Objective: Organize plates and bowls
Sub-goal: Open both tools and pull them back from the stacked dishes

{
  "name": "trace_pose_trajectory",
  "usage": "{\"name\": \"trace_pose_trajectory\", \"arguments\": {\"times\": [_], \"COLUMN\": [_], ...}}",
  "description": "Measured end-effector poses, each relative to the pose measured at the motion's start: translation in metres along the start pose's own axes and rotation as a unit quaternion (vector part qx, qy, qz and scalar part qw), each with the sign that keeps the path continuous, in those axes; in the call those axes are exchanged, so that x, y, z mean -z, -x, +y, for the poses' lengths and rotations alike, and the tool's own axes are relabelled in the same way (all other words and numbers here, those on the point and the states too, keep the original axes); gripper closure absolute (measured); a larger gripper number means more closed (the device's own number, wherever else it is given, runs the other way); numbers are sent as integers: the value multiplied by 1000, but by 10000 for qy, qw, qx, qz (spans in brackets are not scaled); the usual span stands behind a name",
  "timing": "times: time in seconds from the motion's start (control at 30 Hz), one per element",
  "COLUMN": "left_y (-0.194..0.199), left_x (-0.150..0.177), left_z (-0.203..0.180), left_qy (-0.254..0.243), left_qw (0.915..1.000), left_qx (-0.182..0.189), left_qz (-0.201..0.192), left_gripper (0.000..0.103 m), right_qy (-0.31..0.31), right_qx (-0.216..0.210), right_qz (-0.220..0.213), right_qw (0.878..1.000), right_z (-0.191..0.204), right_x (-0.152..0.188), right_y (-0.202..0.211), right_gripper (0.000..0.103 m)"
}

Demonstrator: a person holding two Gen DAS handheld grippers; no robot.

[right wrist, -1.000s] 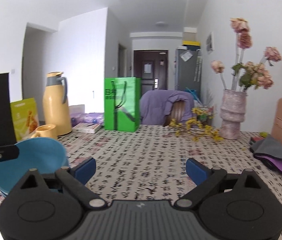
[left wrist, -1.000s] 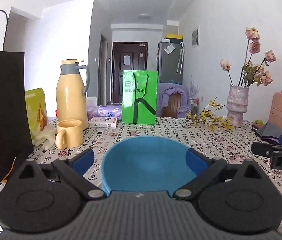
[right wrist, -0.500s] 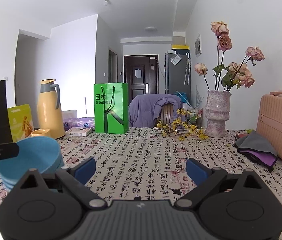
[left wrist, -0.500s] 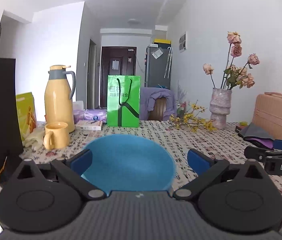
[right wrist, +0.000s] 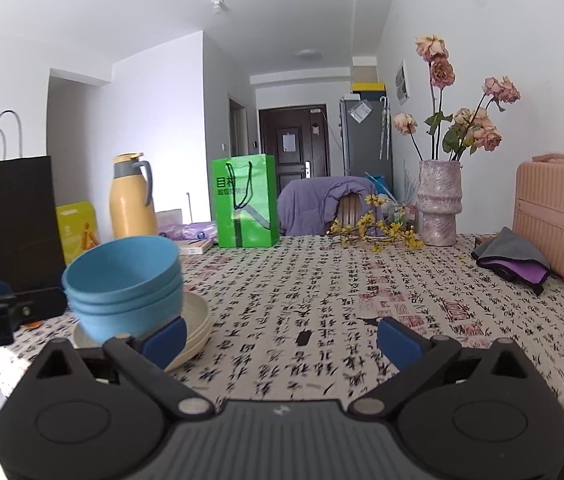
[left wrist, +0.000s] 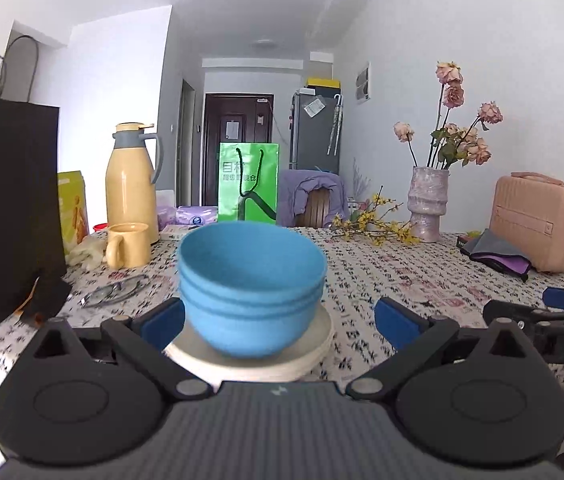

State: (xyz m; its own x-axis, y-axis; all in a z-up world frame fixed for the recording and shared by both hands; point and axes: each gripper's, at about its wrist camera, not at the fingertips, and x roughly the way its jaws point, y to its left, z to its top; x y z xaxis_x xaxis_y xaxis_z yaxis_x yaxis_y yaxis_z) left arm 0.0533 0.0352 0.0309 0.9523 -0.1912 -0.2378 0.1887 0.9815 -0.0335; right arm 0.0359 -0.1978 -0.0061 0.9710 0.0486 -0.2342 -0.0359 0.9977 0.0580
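Three blue bowls (left wrist: 251, 280) sit nested in one stack, counted by the three rims showing down its side. The stack rests on a pile of cream plates (right wrist: 196, 322); from the edges in the right wrist view I make out about three, though I cannot be sure of the count. Bowls and plates stand near the front left of the surface (right wrist: 322, 292), which is covered in a patterned cloth.

Farther back on the surface I count one yellow mug (left wrist: 128, 245), one yellow thermos jug (left wrist: 132, 182), one green paper bag (left wrist: 248, 188), one black paper bag (left wrist: 6, 208), one vase (right wrist: 440, 202) with dried roses, one pink case (right wrist: 558, 216) and one folded grey and purple cloth (right wrist: 512, 258).

My left gripper (left wrist: 280, 318) stands wide, one blue pad on each side of the bowl stack. Neither pad presses on it; a gap shows on the right, and the left pad is just beside the lower bowl.

My right gripper (right wrist: 282, 338) is also wide, its jaws having just been opening, and nothing lies between them but patterned cloth. Its left pad appears in front of the plate pile's edge; I cannot tell whether it touches. The bowls lie to the left of this gripper.
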Motion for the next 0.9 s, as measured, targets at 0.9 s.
{"name": "trace_pose_trajectory", "arguments": {"times": [0.9], "left_y": [52], "left_x": [50], "left_z": [2], "left_qy": [87], "left_qw": [9994], "left_qx": [-168], "left_qz": [278], "left_gripper": [0], "right_qy": [63], "right_qx": [-46], "right_qz": [-165], "right_qw": [9998], "right_z": [36], "right_x": [51], "right_y": [63], "right_gripper": [1]}}
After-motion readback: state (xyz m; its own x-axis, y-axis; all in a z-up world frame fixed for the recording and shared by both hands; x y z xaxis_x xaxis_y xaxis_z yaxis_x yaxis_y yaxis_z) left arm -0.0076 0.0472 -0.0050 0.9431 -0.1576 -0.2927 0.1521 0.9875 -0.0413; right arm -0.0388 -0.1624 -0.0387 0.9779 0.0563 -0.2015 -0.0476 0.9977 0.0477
